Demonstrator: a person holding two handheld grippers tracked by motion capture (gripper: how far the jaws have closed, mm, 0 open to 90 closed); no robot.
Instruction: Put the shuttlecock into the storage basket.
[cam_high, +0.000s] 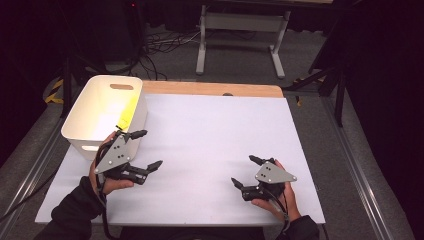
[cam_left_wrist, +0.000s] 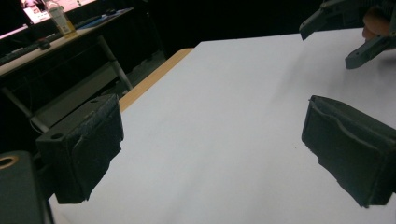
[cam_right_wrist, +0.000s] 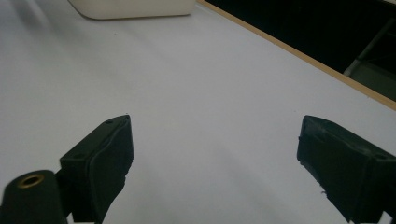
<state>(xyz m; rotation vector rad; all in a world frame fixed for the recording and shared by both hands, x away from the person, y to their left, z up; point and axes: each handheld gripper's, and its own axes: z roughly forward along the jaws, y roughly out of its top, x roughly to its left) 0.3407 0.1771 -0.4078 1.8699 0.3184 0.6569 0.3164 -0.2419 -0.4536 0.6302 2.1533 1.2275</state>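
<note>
My left gripper (cam_high: 149, 149) hovers over the white table (cam_high: 215, 135) at the front left, just right of the white bin (cam_high: 97, 117). Its jaws stand wide apart with nothing between them, as the left gripper view confirms (cam_left_wrist: 212, 154). My right gripper (cam_high: 245, 171) sits at the front right, held in a hand, jaws spread and pointing left. In the right gripper view (cam_right_wrist: 215, 168) both black pads frame bare white tabletop. The right gripper (cam_left_wrist: 345, 28) also appears far off at the top right of the left gripper view.
The white bin has handle slots and a yellowish glow inside; its base (cam_right_wrist: 135, 8) shows at the top of the right gripper view. A wooden strip (cam_high: 215, 89) edges the table's far side. Beyond it stand a grey table frame (cam_high: 240, 30) and floor cables.
</note>
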